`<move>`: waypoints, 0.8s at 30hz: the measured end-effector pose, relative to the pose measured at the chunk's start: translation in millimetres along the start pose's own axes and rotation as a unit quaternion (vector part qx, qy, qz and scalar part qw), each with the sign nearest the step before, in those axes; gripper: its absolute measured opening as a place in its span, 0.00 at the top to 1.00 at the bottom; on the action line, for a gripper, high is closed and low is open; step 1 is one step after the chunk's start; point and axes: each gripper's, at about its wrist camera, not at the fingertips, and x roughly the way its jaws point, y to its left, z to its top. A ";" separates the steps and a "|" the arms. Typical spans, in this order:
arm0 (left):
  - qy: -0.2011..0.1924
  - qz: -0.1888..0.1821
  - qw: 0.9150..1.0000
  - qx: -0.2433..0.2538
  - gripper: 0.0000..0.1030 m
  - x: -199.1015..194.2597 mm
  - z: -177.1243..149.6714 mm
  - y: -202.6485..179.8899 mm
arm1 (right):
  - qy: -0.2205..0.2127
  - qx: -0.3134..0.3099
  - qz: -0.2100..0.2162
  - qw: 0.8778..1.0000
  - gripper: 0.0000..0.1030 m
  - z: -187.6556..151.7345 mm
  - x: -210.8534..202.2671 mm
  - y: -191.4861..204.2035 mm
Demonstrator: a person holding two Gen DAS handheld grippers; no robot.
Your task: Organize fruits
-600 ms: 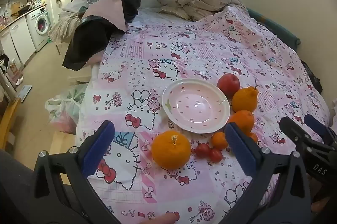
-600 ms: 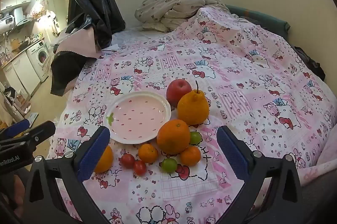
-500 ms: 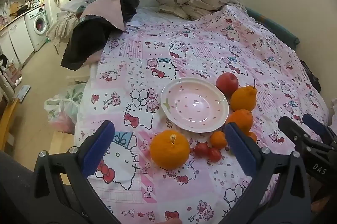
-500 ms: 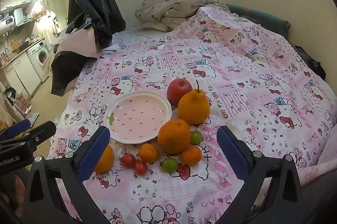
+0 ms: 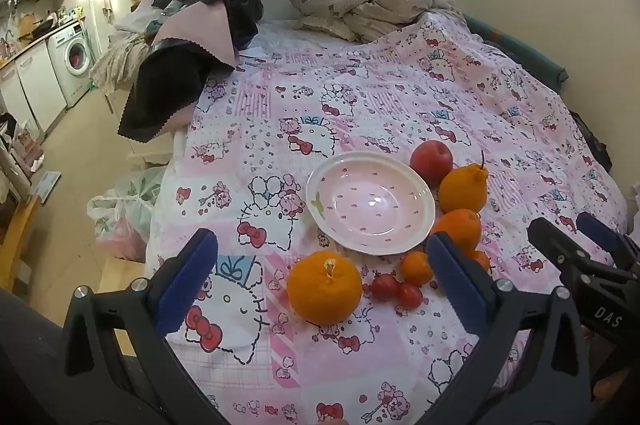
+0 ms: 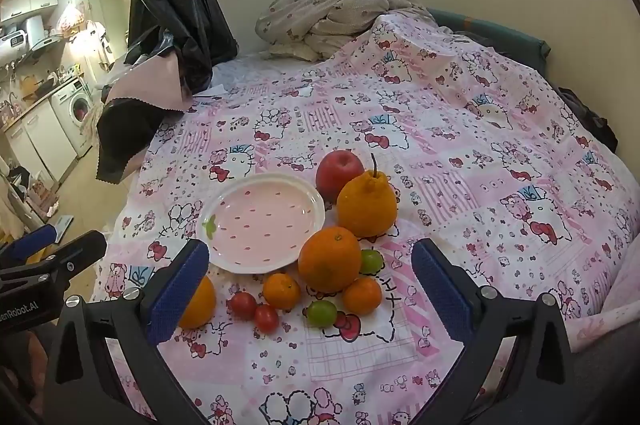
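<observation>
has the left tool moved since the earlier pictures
Yes. The left tool has eased forward and slightly left: the plate and big orange sit a bit nearer in its view.

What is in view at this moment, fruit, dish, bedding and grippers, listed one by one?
plate: 1, pink, holds nothing, on bedspread
apple: 1, red, behind plate's right edge
stemmed citrus: 1, orange, right of plate
large oranges: 2, one right of plate, one near plate's left front
small oranges: 2, in front of plate
cherry tomatoes: 2, red, front
green fruits: 2, small, near the large orange
bedspread: 1, pink cartoon print
crumpled blanket: 1, beige, far end
left gripper: open, holds nothing
right gripper: open, holds nothing
</observation>
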 end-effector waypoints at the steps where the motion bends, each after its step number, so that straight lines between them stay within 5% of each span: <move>1: 0.000 0.001 1.000 0.001 0.00 0.3 -0.3 -0.2 | 0.000 0.000 -0.001 1.000 0.00 -0.2 0.4 0.0; 24: -0.001 -0.001 1.000 0.000 0.00 -0.2 -1.6 0.2 | 0.000 0.005 -0.001 1.000 0.00 -1.8 0.2 0.9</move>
